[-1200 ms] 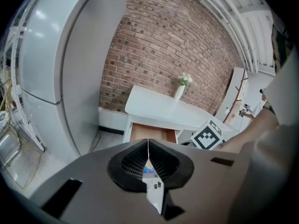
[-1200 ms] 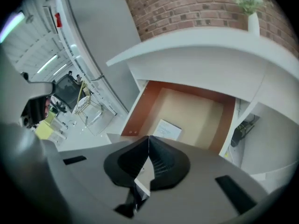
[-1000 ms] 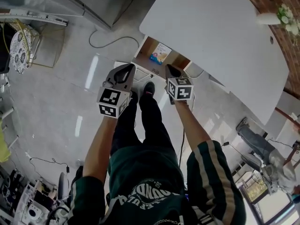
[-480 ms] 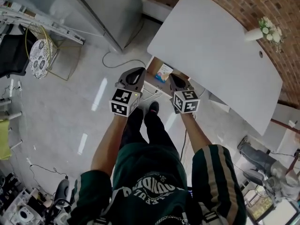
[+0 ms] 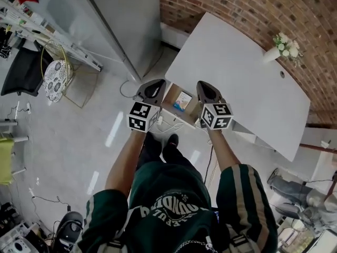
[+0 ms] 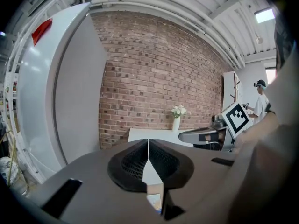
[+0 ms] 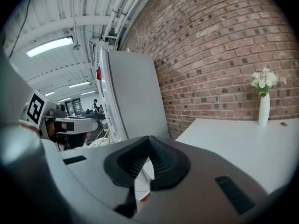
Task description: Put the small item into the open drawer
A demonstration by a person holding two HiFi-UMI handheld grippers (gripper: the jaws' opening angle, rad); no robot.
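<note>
The open drawer [image 5: 169, 103] juts out from under the white table [image 5: 237, 73], with a small blue-and-white item [image 5: 182, 100] lying inside it. My left gripper [image 5: 152, 85] hovers at the drawer's left side and is shut with nothing between its jaws. My right gripper [image 5: 205, 87] hovers at the drawer's right side, over the table's edge, shut and empty too. In the left gripper view the left gripper's [image 6: 148, 142] pads [image 6: 131, 162] meet, and a sliver of the item [image 6: 154, 202] shows below them. The right gripper view shows the right gripper [image 7: 149, 139] closed the same way.
A white vase of flowers [image 5: 278, 49] stands at the table's far end by the brick wall [image 5: 231, 4]. A tall grey cabinet [image 5: 124, 20] is left of the table. A chair with a patterned cushion [image 5: 54, 79] and shelving stand at the left. My feet [image 5: 169, 141] are below the drawer.
Both grippers have moved forward towards the table and now flank the drawer. The head view has swung towards the brick wall. Both stayed shut.
</note>
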